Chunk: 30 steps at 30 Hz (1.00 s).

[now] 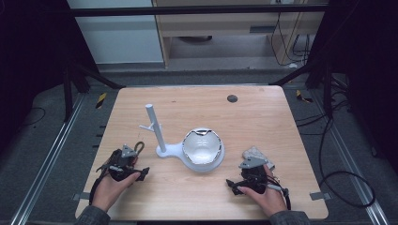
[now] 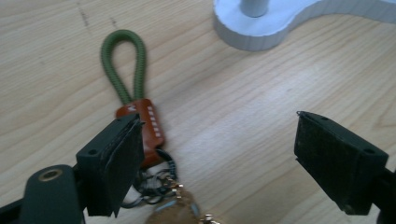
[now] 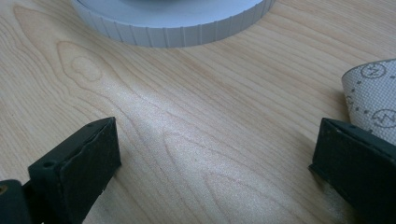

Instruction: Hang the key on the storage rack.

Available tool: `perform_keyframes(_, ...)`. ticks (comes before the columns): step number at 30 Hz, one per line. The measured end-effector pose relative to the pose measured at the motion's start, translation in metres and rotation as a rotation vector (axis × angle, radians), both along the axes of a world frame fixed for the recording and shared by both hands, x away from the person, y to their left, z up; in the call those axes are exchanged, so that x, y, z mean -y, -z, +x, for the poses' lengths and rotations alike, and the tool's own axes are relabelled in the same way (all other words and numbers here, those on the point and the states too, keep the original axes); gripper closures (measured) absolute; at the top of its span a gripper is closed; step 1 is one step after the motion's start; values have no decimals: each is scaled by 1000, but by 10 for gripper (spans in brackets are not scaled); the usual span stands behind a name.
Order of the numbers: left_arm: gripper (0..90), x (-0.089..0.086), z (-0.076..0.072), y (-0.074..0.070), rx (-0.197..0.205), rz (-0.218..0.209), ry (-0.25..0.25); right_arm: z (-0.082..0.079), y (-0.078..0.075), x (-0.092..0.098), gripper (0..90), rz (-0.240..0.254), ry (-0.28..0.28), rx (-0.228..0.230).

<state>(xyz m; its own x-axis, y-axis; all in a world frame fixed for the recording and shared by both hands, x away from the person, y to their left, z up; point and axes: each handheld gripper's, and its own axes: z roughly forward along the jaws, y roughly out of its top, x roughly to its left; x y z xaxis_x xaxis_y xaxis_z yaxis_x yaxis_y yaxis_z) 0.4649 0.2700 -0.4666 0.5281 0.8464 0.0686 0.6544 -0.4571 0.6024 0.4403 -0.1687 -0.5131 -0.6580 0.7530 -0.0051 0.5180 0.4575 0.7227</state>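
While both claws gape, left claw (image 2: 219,158) beside keychain (image 2: 140,116), white bowl (image 1: 202,146) contents unclear

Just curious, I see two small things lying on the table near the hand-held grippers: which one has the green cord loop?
The keychain by the left gripper: green cord loop, brown tab, metal rings. The patterned white cloth beside the right gripper has none.

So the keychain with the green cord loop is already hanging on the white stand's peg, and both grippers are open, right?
Not hanging: the keychain lies flat on the table beside the white stand, as the left gripper view shows. The left gripper and right gripper are indeed open.
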Motion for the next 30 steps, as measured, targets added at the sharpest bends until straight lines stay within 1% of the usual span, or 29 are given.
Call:
perform_keyframes(2, 169, -3, 3, -2, -9, 6, -10, 0, 0, 0, 9, 0, 0, 1)
perform_keyframes(4, 192, -8, 6, -5, -21, 3, -24, 0, 0, 0, 7, -1, 1, 0)
perform_keyframes(7, 223, -15, 11, -8, -39, 11, -51, 0, 0, 0, 8, -1, 1, 0)
perform_keyframes(9, 240, -21, 14, -9, -62, 19, -60, 0, 0, 0, 8, -1, 1, 0)
perform_keyframes(12, 294, -25, 18, -10, -109, 16, -73, 0, 0, 0, 7, -1, 1, 0)
perform_keyframes(13, 307, -25, 20, -12, -121, 21, -69, 0, 0, 0, 7, -1, 1, 0)
perform_keyframes(14, 324, -25, 21, -12, -126, 19, -72, 0, 0, 0, 8, -1, 1, 0)
perform_keyframes(16, 346, -24, 26, -14, -149, 39, -69, 0, 0, 0, 7, -1, 1, 0)
perform_keyframes(19, 380, -25, 33, -13, -176, 57, -76, 0, 0, 0, 8, -1, 1, 0)
perform_keyframes(20, 392, -25, 36, -12, -185, 54, -83, 0, 0, 0, 7, -1, 1, 0)
perform_keyframes(21, 407, -25, 38, -12, -198, 57, -79, 0, 0, 0, 8, -1, 1, 0)
perform_keyframes(23, 435, -23, 41, -10, -209, 59, -80, 0, 0, 0, 7, -1, 1, 0)
perform_keyframes(26, 459, -22, 46, -7, -231, 80, -76, 0, 0, 0, 7, -1, 1, 0)
perform_keyframes(28, 472, -21, 48, -5, -242, 72, -82, 0, 0, 0, 7, -1, 1, 0)
perform_keyframes(30, 497, -20, 50, -4, -248, 72, -84, 0, 0, 0, 7, -1, 1, 0)
